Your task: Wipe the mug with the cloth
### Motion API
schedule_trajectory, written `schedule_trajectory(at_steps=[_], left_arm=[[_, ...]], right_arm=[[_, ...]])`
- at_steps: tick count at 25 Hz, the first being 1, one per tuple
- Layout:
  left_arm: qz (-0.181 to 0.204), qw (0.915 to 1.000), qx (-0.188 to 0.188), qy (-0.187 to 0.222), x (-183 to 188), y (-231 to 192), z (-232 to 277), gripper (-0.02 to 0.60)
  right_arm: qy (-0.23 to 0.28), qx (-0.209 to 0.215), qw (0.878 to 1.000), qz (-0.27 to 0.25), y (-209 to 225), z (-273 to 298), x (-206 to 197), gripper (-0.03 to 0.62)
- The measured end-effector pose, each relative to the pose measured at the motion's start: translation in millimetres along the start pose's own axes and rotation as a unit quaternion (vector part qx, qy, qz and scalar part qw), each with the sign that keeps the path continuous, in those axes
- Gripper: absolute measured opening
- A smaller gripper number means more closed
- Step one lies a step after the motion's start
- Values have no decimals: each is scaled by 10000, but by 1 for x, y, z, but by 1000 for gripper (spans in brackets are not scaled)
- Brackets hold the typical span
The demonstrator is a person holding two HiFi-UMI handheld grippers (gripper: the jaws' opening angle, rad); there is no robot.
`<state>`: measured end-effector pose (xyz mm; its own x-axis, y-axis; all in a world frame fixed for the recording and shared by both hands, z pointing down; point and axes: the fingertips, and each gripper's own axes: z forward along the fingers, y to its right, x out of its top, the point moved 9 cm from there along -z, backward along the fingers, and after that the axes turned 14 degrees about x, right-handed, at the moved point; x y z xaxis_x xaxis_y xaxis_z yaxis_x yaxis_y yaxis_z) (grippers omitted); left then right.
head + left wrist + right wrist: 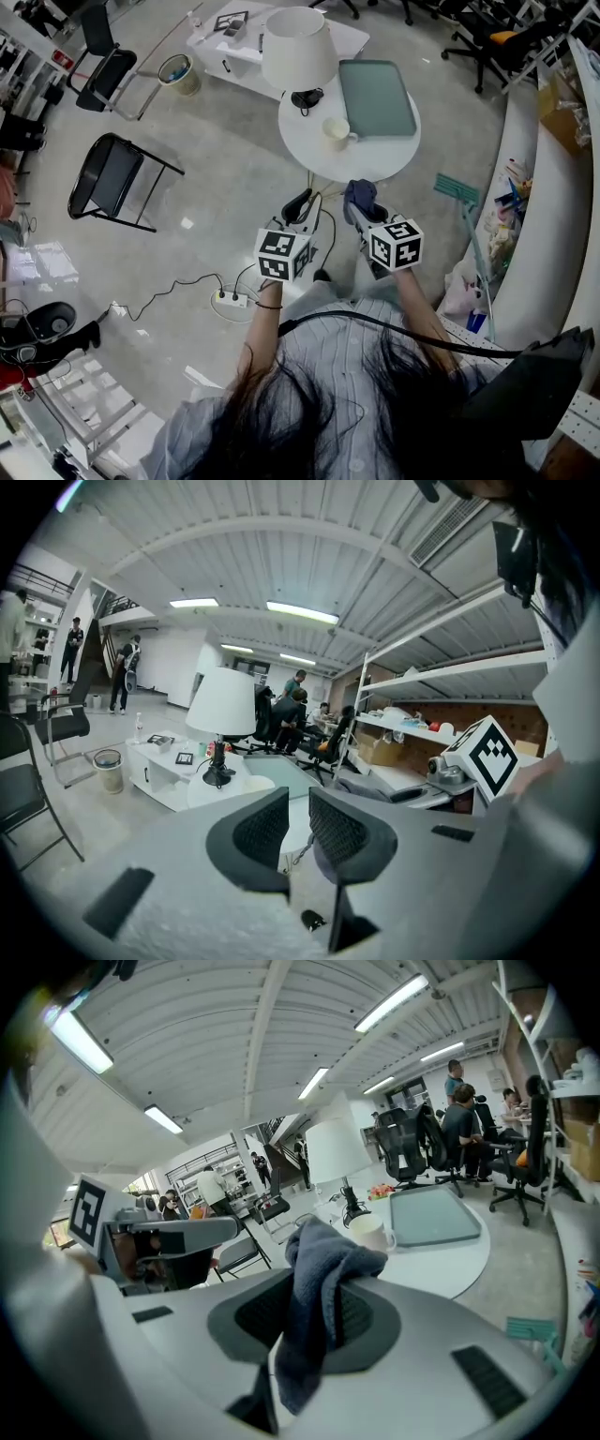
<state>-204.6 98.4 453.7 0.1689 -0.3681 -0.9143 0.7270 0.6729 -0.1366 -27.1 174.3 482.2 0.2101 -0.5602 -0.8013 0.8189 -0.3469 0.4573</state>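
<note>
Right gripper (314,1314) fingers (375,1321) clamped on a crumpled grey-blue fabric cloth (323,1260), which drapes over them. Left gripper (298,825) fingers (255,832) slightly parted, nothing between. Cream ceramic mug (337,132) upright on the round white desk (309,155), near a white-shaded lamp (298,52), just beside a grey-green tray (377,97), apart from both grippers.

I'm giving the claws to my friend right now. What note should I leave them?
Left claw: open, nothing in it, held in the air.
Right claw: shut on the blue-grey cloth.
Mug: on the round white table ahead, between the lamp and the tray; neither claw touches it.
Done: cloth is in the claw.
Left: reach the mug, probably steady it with the left claw, wipe it.
</note>
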Motion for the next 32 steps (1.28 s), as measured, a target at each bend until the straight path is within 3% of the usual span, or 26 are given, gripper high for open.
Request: schedule_trajectory(at_steps=[4, 9, 24, 28, 32], left_arm=[[80, 9999, 73, -55, 4, -6, 17, 58], [-205, 9988, 433, -41, 6, -10, 45, 58], [-162, 9875, 1321, -842, 14, 43, 151, 58], [-556, 9789, 1603, -1139, 11, 45, 169, 58], [-1327, 9611, 2005, -1360, 4, 45, 192, 61]], right_arm=[[-40, 45, 10000, 60, 18, 11, 8, 86], [-198, 296, 9994, -4, 60, 29, 25, 86], [-908, 1032, 9905, 0, 192, 43, 82, 86], [-972, 1163, 9884, 13, 211, 45, 92, 86], [-981, 1244, 9874, 16, 229, 45, 101, 86]])
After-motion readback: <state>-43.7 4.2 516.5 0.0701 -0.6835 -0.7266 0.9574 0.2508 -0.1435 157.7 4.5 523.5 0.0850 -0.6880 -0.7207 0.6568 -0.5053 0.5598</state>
